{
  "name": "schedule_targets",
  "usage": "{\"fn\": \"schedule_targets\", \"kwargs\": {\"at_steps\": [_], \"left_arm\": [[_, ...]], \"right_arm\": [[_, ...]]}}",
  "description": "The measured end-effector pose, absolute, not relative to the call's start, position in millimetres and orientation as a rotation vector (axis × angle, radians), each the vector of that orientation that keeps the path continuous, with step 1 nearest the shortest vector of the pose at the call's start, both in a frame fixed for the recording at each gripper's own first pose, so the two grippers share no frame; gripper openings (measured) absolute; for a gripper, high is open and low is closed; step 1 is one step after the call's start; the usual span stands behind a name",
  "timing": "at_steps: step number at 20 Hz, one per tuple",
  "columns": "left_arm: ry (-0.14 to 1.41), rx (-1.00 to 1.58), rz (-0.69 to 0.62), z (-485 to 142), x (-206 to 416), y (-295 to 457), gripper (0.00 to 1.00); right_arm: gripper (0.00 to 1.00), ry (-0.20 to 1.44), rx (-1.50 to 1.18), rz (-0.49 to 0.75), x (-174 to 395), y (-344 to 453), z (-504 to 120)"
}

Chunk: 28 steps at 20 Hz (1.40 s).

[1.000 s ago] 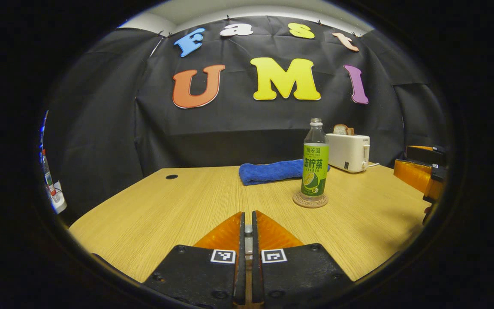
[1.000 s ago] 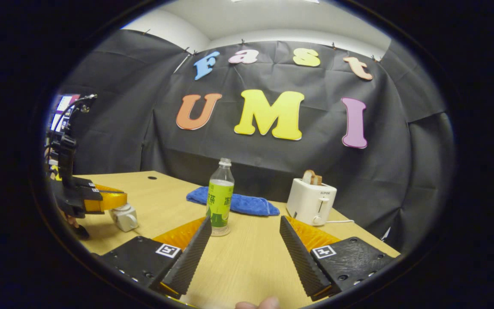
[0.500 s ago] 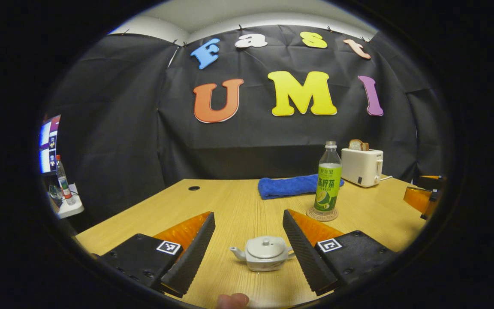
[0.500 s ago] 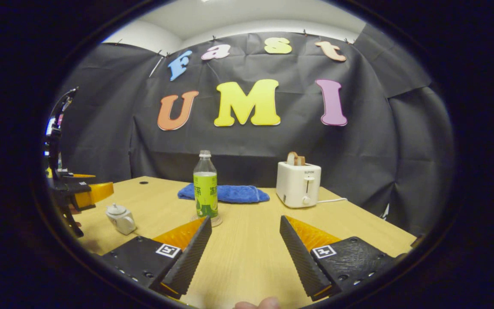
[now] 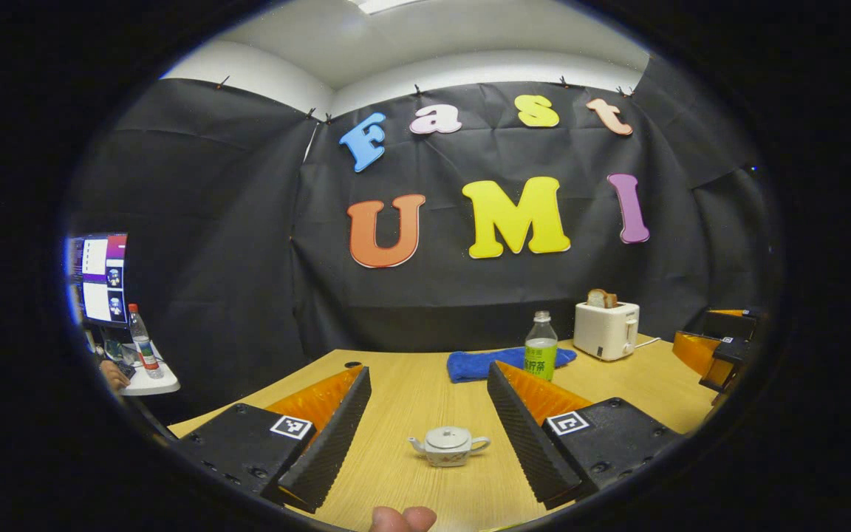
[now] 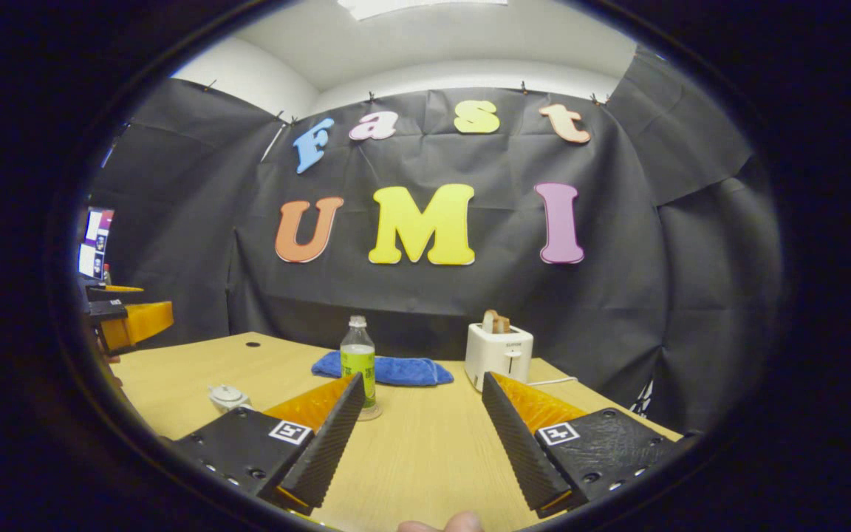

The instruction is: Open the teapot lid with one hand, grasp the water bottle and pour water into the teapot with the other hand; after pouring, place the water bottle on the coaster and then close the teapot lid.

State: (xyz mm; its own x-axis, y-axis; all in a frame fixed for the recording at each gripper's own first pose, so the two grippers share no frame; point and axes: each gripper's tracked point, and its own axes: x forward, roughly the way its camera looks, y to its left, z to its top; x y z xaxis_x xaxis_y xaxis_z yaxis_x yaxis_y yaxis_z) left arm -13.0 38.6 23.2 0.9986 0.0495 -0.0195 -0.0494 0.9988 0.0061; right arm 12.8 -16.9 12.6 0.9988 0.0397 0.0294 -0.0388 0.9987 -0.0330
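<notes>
A small white teapot [image 5: 448,446] with its lid on sits on the wooden table [image 5: 411,399], ahead of my left gripper [image 5: 429,380], which is open and empty. The same teapot [image 6: 228,397] appears at the left in the right gripper view. The water bottle [image 5: 541,356] with a green label stands upright behind the left gripper's right finger. In the right gripper view the bottle [image 6: 358,366] rests on a round coaster [image 6: 369,413]. My right gripper [image 6: 423,384] is open and empty, back from the bottle. The other gripper [image 5: 713,351] shows at the right edge.
A folded blue towel [image 6: 388,369] lies behind the bottle. A white toaster [image 6: 498,355] with bread in it stands at the back right. A monitor [image 5: 99,279] and another bottle [image 5: 144,351] sit on a side stand at the left. A fingertip [image 5: 400,519] shows at the bottom.
The left gripper went from shut to open and both grippers have drawn back and up from the table. The teapot and bottle look smaller and farther away.
</notes>
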Motion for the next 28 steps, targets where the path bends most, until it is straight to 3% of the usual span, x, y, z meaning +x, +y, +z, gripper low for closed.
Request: {"fn": "schedule_targets", "kwargs": {"at_steps": [9,28], "left_arm": [[0.028,0.002,-0.025,14,-31,6,0.99],[0.028,-0.043,-0.006,14,-29,21,0.99]], "right_arm": [[0.95,-0.034,-0.069,0.049,-18,10,9],[0.95,-0.042,-0.039,-0.013,-18,18,17]]}}
